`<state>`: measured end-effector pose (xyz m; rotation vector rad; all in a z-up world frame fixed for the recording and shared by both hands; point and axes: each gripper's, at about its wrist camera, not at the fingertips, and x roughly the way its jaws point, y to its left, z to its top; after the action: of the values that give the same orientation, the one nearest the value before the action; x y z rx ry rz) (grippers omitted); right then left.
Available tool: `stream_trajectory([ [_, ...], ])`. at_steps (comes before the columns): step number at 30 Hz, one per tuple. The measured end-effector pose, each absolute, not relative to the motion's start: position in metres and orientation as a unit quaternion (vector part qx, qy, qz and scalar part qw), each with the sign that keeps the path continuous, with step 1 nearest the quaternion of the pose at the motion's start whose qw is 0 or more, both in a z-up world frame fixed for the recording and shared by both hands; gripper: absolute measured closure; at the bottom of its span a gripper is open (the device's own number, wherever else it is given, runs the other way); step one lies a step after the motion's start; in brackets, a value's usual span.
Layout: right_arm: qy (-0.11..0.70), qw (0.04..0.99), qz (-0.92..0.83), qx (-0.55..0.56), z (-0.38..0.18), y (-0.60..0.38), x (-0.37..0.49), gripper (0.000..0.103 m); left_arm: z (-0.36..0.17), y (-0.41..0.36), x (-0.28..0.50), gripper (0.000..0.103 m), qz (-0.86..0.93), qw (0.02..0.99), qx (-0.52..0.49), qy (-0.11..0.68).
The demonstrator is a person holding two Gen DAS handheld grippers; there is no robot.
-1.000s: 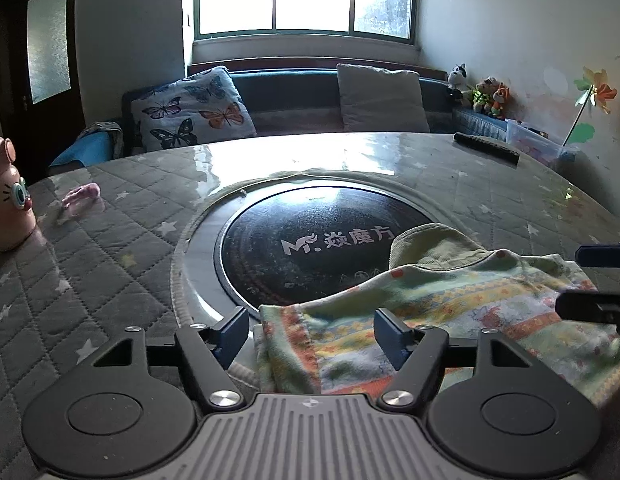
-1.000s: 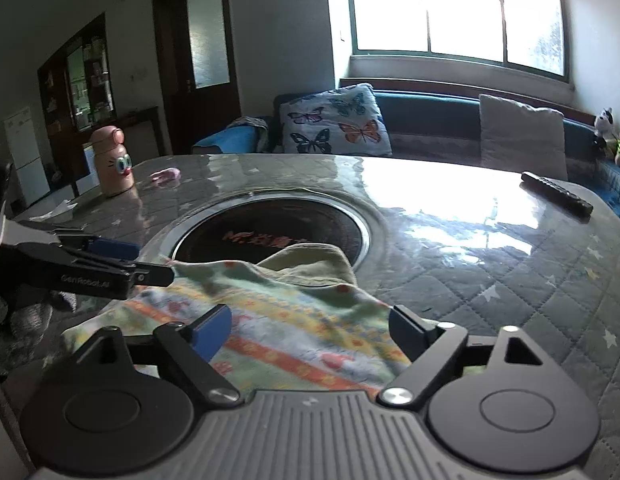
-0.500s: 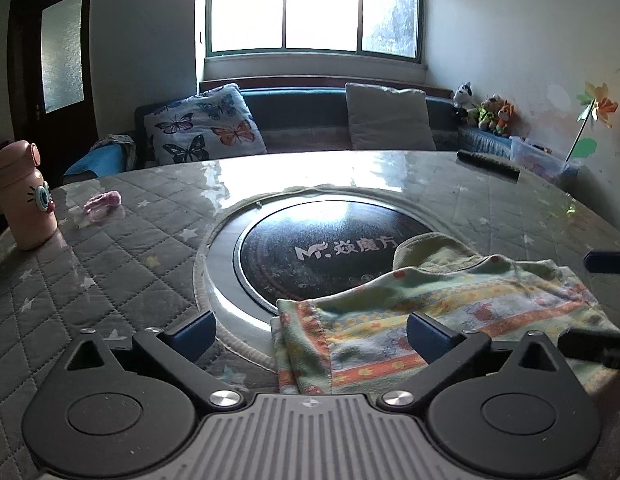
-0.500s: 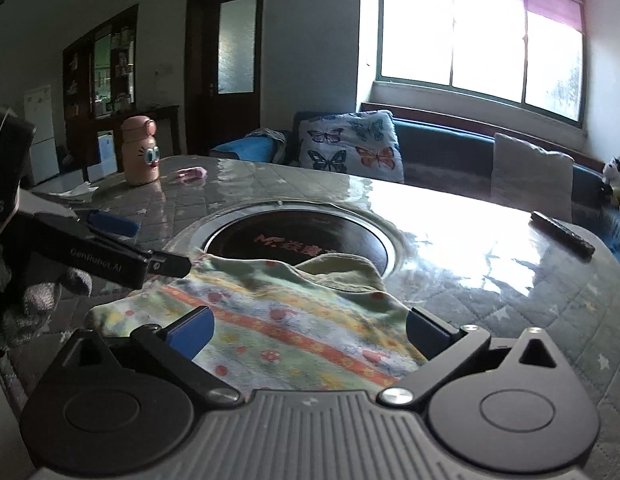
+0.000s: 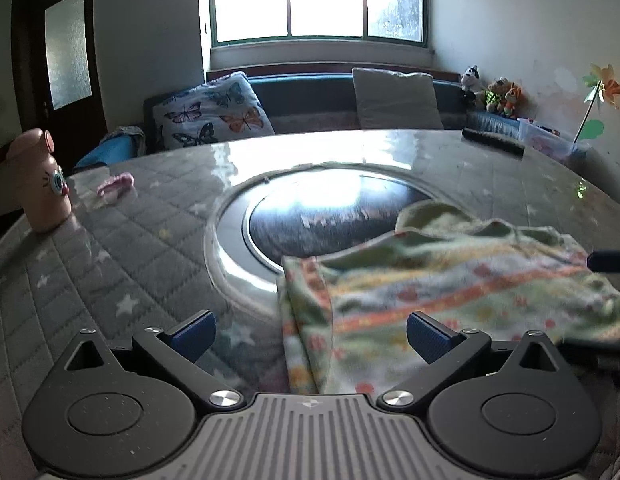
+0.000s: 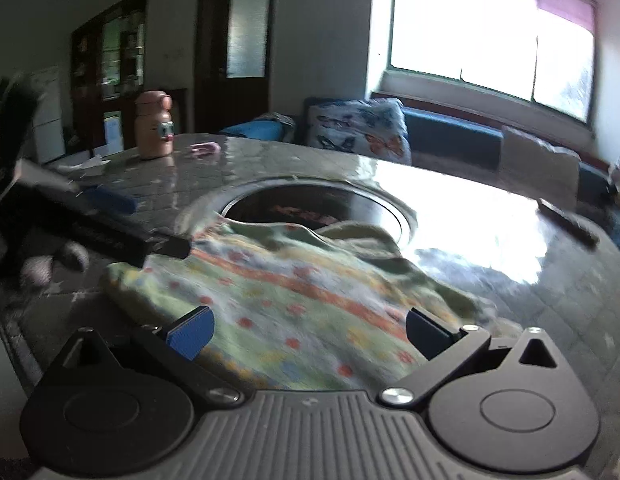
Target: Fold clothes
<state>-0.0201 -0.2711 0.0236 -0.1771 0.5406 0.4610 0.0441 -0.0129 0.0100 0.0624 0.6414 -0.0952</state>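
Observation:
A folded green garment (image 5: 449, 292) with orange and flowered stripes lies on the quilted round table (image 5: 110, 264), partly over the dark round cooktop (image 5: 325, 216). It also shows in the right wrist view (image 6: 294, 292). My left gripper (image 5: 310, 334) is open and empty above the garment's left edge. My right gripper (image 6: 308, 328) is open and empty over the garment's near side. The left gripper's black fingers (image 6: 110, 236) show at the left in the right wrist view.
A pink bottle (image 5: 40, 184) and a small pink item (image 5: 116, 186) sit at the table's far left. A black remote (image 5: 493, 142) lies at the far right edge. A sofa with cushions (image 5: 214, 114) stands behind the table.
Both grippers have opened wider, let the garment go and pulled back and up. The garment now lies flat on the table.

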Motion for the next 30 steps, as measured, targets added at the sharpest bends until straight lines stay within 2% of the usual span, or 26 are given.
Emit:
stream_trajectory([
  [15, 0.278, 0.926, 0.223, -0.122, 0.003, -0.260, -0.019, 0.000, 0.000, -0.046, 0.030, 0.000, -0.084, 0.947, 0.082, 0.300],
  [30, 0.280, 0.933, 0.195, -0.116, 0.008, -0.279, -0.016, 0.000, -0.007, -0.042, 0.030, 0.000, -0.088, 0.945, 0.072, 0.306],
])
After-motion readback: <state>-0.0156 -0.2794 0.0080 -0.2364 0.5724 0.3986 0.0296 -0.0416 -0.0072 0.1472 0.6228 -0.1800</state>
